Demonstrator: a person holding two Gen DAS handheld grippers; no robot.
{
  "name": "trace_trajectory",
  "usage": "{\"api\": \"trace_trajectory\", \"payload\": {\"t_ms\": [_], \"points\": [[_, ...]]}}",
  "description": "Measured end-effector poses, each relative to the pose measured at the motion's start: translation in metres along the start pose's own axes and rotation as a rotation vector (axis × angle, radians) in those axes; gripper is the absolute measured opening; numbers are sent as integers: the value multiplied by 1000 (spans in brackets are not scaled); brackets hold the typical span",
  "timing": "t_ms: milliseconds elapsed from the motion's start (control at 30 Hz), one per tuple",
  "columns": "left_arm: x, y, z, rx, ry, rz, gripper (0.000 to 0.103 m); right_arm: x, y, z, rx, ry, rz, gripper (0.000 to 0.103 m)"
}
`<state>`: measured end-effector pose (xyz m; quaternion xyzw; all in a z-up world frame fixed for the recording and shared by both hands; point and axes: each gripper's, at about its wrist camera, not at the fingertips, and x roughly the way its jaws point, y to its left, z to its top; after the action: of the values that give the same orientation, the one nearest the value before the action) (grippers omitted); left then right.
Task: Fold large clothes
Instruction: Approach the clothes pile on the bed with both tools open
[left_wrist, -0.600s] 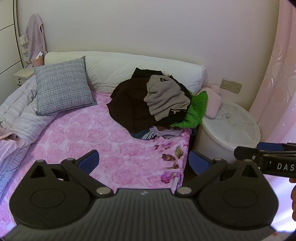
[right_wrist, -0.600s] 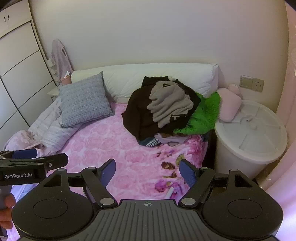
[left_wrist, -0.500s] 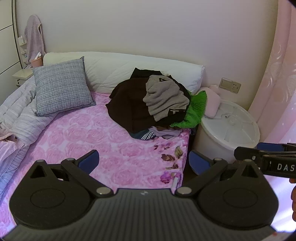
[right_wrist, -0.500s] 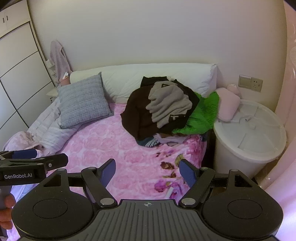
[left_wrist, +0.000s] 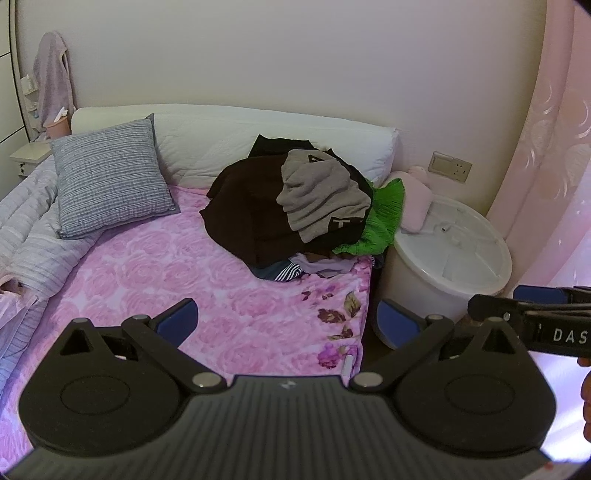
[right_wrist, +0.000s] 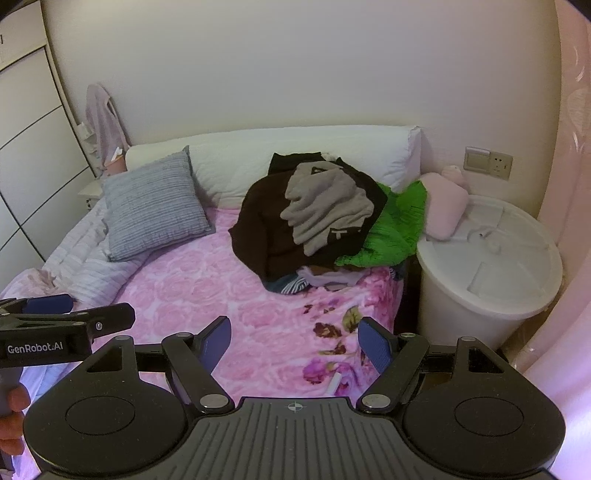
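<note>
A: What lies ahead of each tool?
B: A rumpled clothes heap (left_wrist: 291, 206), soft knits, far ahead on the rose-print bed (left_wrist: 177, 280).
A: Grips?
B: Left tool (left_wrist: 286, 319) and right tool (right_wrist: 294, 345) spread wide, empty, touching nothing.

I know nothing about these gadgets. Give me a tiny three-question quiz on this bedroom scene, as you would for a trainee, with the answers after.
1. True or false: the left gripper already holds a garment.
2. Which piece lies on top of the clothes pile? A) grey sweatshirt B) green garment C) striped item
3. Fill in: beside the bed, right of the pile, stands a white lidded ____.

Key:
1. False. Both it and the right gripper are open and empty, well short of the pile.
2. A
3. bin
</note>
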<state>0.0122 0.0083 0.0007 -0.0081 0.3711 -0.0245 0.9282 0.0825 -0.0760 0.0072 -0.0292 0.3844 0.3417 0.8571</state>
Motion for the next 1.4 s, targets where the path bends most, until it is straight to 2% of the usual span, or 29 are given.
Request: {"api": "trace_trajectory", "payload": {"t_ms": [533, 767, 1067, 1400], "points": [[28, 22, 8, -11, 26, -51, 102, 19, 12, 1, 26, 44, -49, 73], [43, 29, 17, -29, 31, -32, 102, 33, 10, 15, 25, 24, -15, 73], [76, 32, 35, -57, 55, 4, 102, 70, 0, 39, 1, 40, 33, 73], [148, 24, 71, -88, 110, 48, 102, 137, -35, 81, -32, 75, 77, 73]]}}
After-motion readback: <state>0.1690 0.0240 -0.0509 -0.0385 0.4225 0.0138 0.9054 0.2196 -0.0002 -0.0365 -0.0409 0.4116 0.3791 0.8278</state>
